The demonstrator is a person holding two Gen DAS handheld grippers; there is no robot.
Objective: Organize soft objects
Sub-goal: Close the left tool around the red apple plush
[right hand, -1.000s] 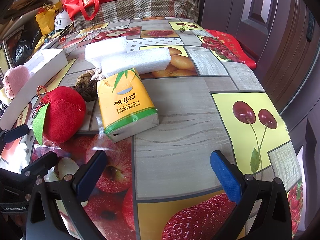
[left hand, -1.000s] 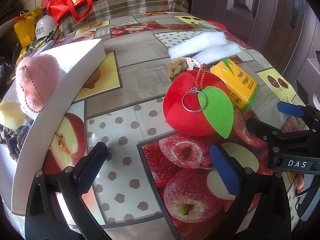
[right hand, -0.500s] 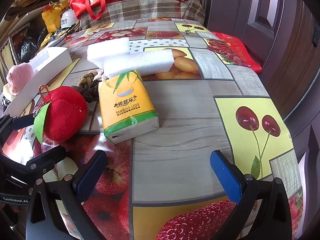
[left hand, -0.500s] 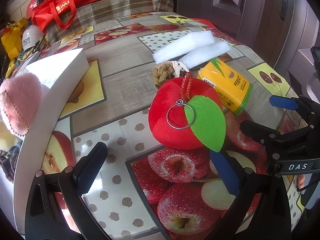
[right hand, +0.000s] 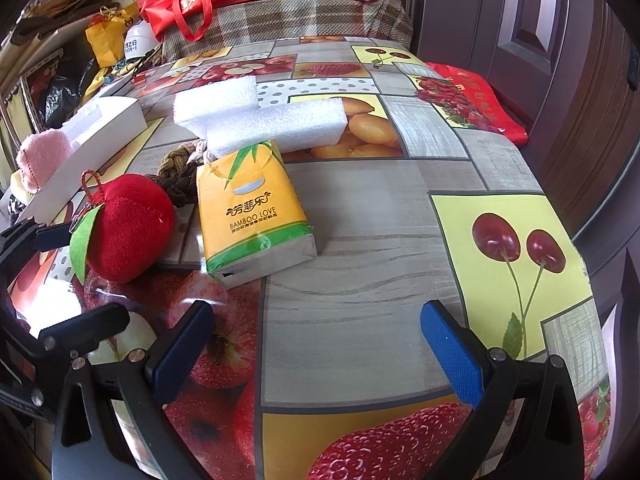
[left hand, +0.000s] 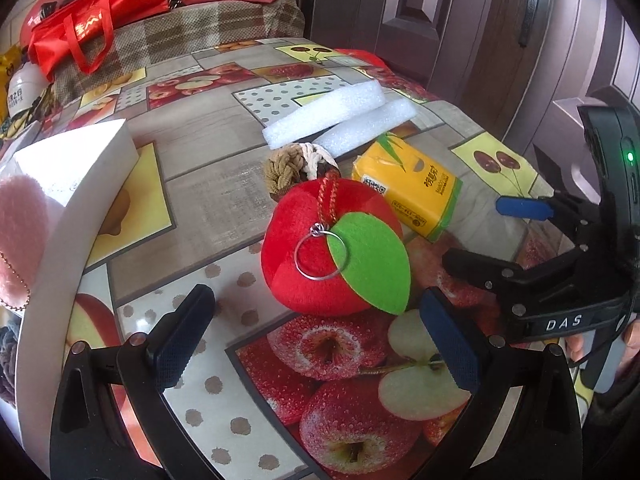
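**Plush apple sits between open grippers on fruit-print table**

Hovering low over the glossy fruit-patterned tablecloth (left hand: 208, 208), the left gripper (left hand: 316, 340) stands with its jaws spread wide and empty, the round red plush apple with a green felt leaf and metal key ring (left hand: 320, 248) lying on the table just beyond its fingertips. Behind the apple rest a knotted brown-and-cream rope ball (left hand: 294, 166), a yellow soft pack of tissues (left hand: 408, 192) to its right and two white foam blocks (left hand: 332, 116) farther back. A white cardboard box (left hand: 68, 184) lies at left, a fluffy pink pompom (left hand: 20, 240) in it. The right gripper (left hand: 516, 236) shows at right.

From the right wrist, the right gripper (right hand: 316, 344) is likewise open and holds nothing, above bare tablecloth (right hand: 360, 300). The tissue pack (right hand: 252, 212) lies ahead to the left, the apple (right hand: 128, 228) just left of it, foam blocks (right hand: 260, 120) beyond.
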